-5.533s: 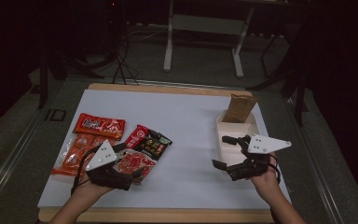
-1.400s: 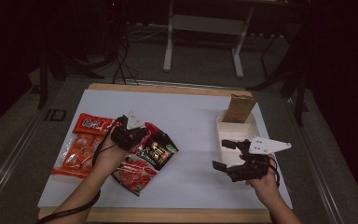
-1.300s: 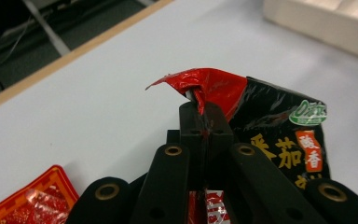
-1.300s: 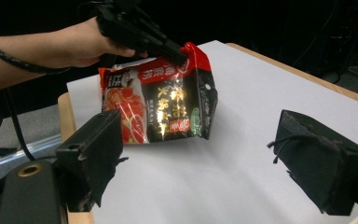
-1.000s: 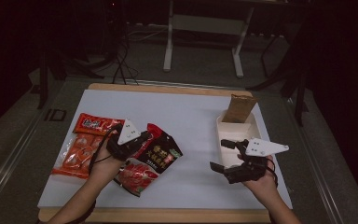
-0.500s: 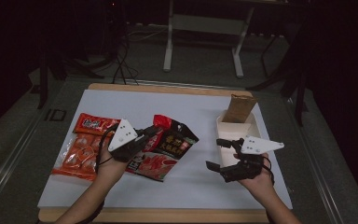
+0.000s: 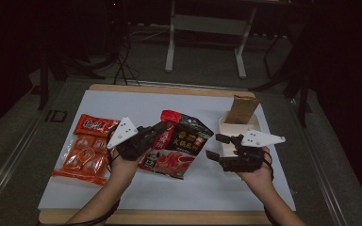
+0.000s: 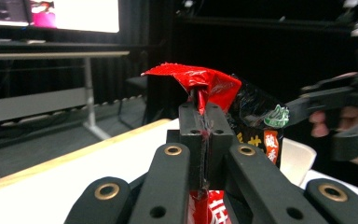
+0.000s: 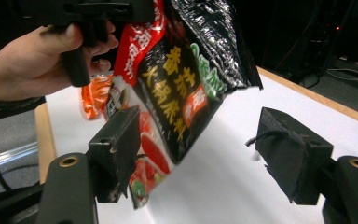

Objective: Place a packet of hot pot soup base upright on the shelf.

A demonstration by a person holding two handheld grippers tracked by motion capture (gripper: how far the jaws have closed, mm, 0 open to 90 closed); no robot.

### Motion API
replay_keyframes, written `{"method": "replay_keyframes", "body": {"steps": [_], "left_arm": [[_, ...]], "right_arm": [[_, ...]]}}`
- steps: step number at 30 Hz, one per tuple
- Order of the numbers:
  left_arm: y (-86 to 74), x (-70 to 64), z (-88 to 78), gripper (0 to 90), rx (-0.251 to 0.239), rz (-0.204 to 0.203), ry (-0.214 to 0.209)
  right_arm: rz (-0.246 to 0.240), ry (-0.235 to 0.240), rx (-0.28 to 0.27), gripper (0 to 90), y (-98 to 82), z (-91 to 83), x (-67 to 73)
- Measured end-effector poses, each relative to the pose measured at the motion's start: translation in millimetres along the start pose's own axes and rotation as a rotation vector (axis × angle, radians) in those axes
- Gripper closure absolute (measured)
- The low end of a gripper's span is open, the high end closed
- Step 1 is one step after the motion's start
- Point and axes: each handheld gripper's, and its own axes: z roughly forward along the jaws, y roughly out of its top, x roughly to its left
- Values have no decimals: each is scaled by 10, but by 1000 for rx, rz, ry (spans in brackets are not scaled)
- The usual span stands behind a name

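The left claw (image 7: 156, 129) is clamped on the red top edge of the black-and-red pouch (image 7: 179, 143), its jaws pressed flat together on the crumpled foil (image 8: 200, 84). The pouch hangs tilted over the middle of the white counter (image 7: 207, 188), top end raised, lower end down near the counter's surface. The right claw (image 7: 217, 146) sits just right of the pouch with jaws apart; they have just been closing, and the pouch's lower half lies between them in the right gripper view (image 9: 177, 112), close to the left jaw, though contact can't be told. An orange packet (image 7: 87, 150) lies flat to the left. A white tray (image 7: 228, 139) with a brown bag (image 7: 242, 109) standing in it sits at the right.
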Motion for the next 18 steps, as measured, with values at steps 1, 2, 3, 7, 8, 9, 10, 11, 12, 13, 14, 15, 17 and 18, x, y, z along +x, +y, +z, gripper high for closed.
{"method": "replay_keyframes", "body": {"steps": [1,2,3,7,8,9,10,11,12,13,14,15,17,18], "left_arm": [[3,-12,7,899,-5,1,1],[4,-24,19,899,-18,-7,-12],[8,-33,32,898,-22,-11,-21],[8,-88,71,897,-48,-22,-39],[7,-100,78,898,-54,-24,-49],[8,-109,86,897,-56,-27,-55],[8,-117,92,898,-55,-22,-53],[6,-120,98,897,-57,-23,-60],[2,-124,105,897,-56,-26,-61],[-4,-124,111,897,-55,-27,-61],[-9,-118,118,896,-50,-28,-68],[-16,-118,121,896,-49,-28,-67],[-47,-106,125,895,-59,-22,-75],[-55,-98,128,895,-58,-18,-80]], "right_arm": [[1,2,-3,306,10,12,-8],[3,4,-4,306,18,23,-12],[4,2,-7,308,30,41,-13],[14,11,-11,342,59,106,-25],[17,10,-12,366,65,119,-32],[24,18,-15,414,71,126,-40],[28,18,-16,443,78,130,-46],[26,10,-16,479,87,130,-47],[20,9,-15,527,95,125,-52],[18,11,-15,569,103,118,-55],[10,3,-12,632,111,110,-57],[0,0,-6,696,120,99,-57],[-2,7,11,740,139,87,-60],[-6,1,18,751,146,84,-54]]}}
